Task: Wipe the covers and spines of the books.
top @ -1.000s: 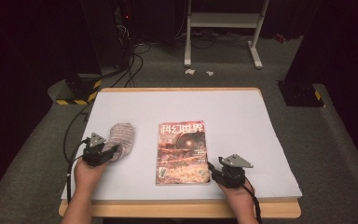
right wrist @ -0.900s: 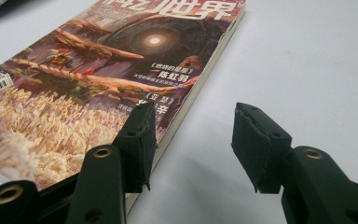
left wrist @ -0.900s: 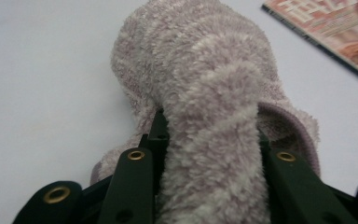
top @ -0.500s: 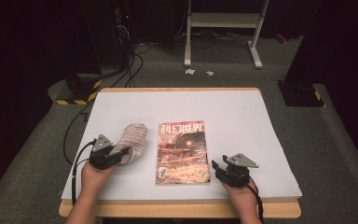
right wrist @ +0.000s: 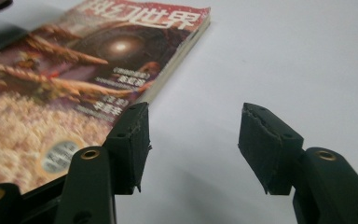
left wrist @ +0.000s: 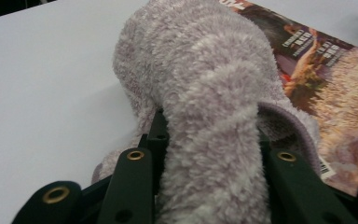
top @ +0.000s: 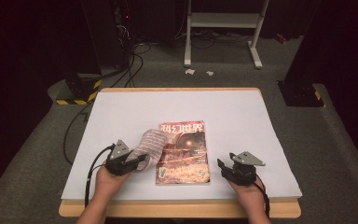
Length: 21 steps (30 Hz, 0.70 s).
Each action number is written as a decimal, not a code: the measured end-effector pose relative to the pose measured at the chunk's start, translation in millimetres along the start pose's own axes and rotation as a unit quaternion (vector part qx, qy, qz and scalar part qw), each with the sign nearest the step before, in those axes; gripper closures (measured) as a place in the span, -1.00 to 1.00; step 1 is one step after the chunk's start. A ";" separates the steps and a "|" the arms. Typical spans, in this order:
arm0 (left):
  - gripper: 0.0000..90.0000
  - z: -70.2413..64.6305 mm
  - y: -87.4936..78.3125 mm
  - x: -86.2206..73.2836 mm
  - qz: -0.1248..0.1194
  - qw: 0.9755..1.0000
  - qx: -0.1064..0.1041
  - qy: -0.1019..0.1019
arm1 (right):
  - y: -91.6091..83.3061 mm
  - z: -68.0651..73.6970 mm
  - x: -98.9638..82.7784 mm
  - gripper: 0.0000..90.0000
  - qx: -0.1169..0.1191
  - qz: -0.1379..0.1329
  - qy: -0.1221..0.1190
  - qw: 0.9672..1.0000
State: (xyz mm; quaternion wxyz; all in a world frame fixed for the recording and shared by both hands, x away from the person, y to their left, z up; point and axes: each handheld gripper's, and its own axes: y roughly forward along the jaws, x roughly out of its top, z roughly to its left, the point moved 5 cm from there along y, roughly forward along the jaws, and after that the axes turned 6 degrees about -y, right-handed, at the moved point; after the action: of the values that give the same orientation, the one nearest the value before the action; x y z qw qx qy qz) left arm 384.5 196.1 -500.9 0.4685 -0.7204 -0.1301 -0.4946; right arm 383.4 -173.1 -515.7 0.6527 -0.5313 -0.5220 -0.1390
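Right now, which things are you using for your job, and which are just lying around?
Using: left gripper clamped on the fuzzy sock; magazine; right gripper, open beside it.
Lying around: paper scraps on the floor; white stand; cables.

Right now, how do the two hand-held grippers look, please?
Both are black. The left hand-held gripper and the right hand-held gripper each carry a grey three-cornered plate on top and trail a black cable. Their jaws have brass-coloured rivets. The person's forearms are bare, without sleeves.
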 end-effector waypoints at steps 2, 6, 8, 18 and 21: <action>0.45 -7.5 2.4 0.2 0.002 1.000 -0.008 0.000 | -4.6 -5.8 -2.0 -0.05 -0.004 -0.005 0.002 1.000; 0.45 -17.9 5.3 -0.9 0.006 1.000 -0.014 0.005 | -11.2 -13.7 -14.5 -0.13 -0.015 -0.020 0.037 0.999; 0.45 -21.4 6.7 -1.1 0.007 1.000 -0.014 0.008 | -13.6 -15.7 -18.5 -0.14 -0.017 -0.015 0.032 0.999; 0.45 -32.0 7.7 0.2 0.006 1.000 -0.026 0.011 | -21.0 -22.6 -22.1 -0.13 -0.031 -0.022 0.045 0.998; 0.45 -35.8 5.9 -1.1 0.009 0.999 -0.028 0.016 | -20.2 -22.3 -21.4 -0.13 -0.030 -0.023 0.049 0.998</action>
State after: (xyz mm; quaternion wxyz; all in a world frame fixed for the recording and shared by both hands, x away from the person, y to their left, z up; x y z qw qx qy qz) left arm 366.7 164.5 -502.4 0.4547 -0.7266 -0.1021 -0.5049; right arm 371.5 -207.7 -519.9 0.6580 -0.5309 -0.4972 -0.1951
